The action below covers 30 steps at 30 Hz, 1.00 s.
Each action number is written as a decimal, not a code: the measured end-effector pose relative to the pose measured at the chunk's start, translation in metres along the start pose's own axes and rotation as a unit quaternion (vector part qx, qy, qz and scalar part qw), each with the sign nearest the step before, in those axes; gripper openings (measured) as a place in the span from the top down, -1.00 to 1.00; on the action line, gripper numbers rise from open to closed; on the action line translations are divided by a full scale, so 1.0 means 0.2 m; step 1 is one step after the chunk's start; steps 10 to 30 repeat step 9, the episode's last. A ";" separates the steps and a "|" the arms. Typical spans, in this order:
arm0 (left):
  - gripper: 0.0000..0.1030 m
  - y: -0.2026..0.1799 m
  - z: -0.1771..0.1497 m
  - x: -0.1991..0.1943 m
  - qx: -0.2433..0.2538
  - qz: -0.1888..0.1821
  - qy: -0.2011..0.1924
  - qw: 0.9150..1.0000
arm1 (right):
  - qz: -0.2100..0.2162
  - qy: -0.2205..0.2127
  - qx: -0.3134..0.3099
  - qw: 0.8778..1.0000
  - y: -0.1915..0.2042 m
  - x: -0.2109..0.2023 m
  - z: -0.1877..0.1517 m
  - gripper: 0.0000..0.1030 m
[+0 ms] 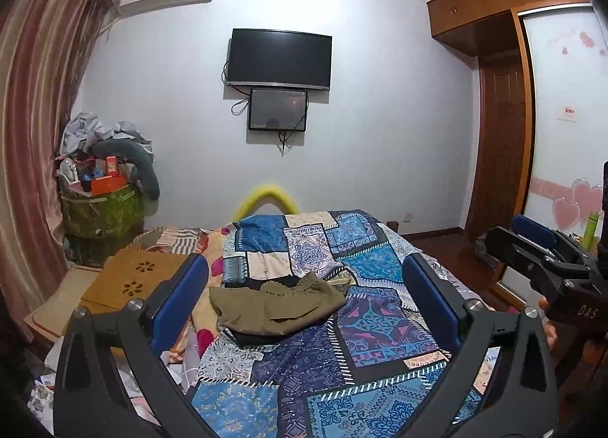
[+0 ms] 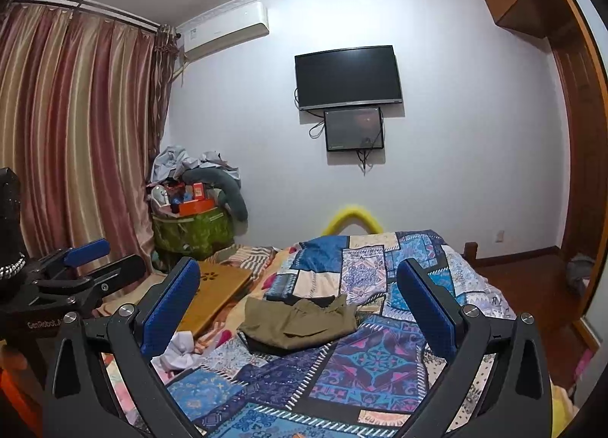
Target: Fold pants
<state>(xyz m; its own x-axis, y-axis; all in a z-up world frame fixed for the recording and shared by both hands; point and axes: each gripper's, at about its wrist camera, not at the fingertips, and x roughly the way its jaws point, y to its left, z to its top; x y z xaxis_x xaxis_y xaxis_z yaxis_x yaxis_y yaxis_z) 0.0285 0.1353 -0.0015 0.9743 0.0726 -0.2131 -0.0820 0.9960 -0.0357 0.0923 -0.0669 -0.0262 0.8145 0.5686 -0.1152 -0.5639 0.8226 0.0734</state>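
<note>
Olive-green pants lie crumpled in a loose heap on the patchwork quilt of a bed, partly over a dark garment. My left gripper hovers above the quilt on the near side of the heap, open, with nothing between its blue pads. The right wrist view shows the same pants framed by my right gripper, also open and holding nothing. The two grippers are side by side: the right gripper shows at the right edge, the left gripper at the left edge.
A wooden lap desk lies left of the quilt beside a white cloth. A green basket piled with clutter stands by the curtain. A TV hangs on the far wall. A wardrobe is on the right.
</note>
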 end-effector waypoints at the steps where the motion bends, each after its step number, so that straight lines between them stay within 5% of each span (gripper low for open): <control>1: -1.00 0.00 0.00 0.00 0.001 -0.001 -0.001 1.000 | 0.000 0.000 0.000 1.000 0.00 0.00 0.00 -1.00; 30: -1.00 -0.04 0.00 0.02 0.007 -0.006 0.002 1.000 | 0.000 0.004 0.001 1.000 -0.01 0.01 -0.01 -1.00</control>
